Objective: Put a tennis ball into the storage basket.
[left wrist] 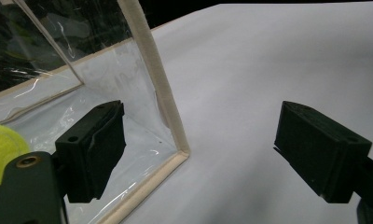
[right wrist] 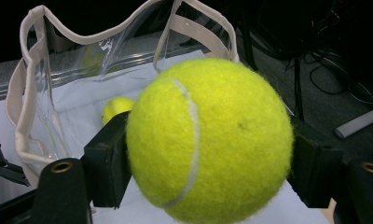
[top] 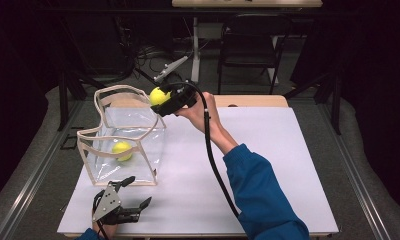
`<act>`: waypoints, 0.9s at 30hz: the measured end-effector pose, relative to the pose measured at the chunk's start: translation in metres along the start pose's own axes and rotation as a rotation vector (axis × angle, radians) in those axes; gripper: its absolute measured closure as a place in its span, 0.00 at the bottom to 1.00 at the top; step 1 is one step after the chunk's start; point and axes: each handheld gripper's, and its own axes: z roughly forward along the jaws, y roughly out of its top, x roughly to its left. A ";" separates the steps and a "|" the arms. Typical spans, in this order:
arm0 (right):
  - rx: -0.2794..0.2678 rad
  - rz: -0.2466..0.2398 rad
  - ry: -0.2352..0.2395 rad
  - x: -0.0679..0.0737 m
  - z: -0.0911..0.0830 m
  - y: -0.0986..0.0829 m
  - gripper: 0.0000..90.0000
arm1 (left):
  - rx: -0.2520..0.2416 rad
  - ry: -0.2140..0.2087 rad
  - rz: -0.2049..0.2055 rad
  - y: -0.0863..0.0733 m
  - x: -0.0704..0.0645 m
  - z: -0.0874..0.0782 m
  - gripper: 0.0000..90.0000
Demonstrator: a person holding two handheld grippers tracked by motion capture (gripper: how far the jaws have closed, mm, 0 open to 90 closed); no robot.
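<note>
A clear plastic bag [top: 138,137] with cream trim stands open on the white table sheet [top: 248,165]. One yellow tennis ball [top: 122,150] lies inside it on the bottom, also seen through the bag wall [left wrist: 0,149] and past the held ball [right wrist: 115,108]. My right gripper [top: 160,100] is shut on a second tennis ball [top: 159,95] [right wrist: 208,140], held in the air at the bag's far right top corner. My left gripper [top: 133,192] [left wrist: 201,151] stands open near the table's front edge, its jaws straddling the bag's near corner seam [left wrist: 163,107].
A wooden tabletop [top: 253,101] shows beyond the sheet. Behind it stand a black chair [top: 248,45] and a white desk leg [top: 195,50], with cables on the floor. A grey rail [top: 28,170] runs along the left side.
</note>
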 end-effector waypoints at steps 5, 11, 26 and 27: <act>-0.009 -0.011 -0.004 0.004 0.001 0.003 0.29 | -0.003 0.001 -0.003 0.000 0.000 0.000 0.18; -0.019 -0.010 -0.003 0.004 0.001 0.003 0.29 | -0.001 0.000 -0.003 0.000 0.000 0.000 0.18; -0.049 -0.020 -0.001 0.009 0.004 0.006 0.29 | 0.000 0.001 -0.003 0.000 0.000 0.000 0.18; -0.051 -0.022 0.001 0.009 0.005 0.006 0.29 | 0.000 0.000 -0.003 0.000 0.000 0.000 0.18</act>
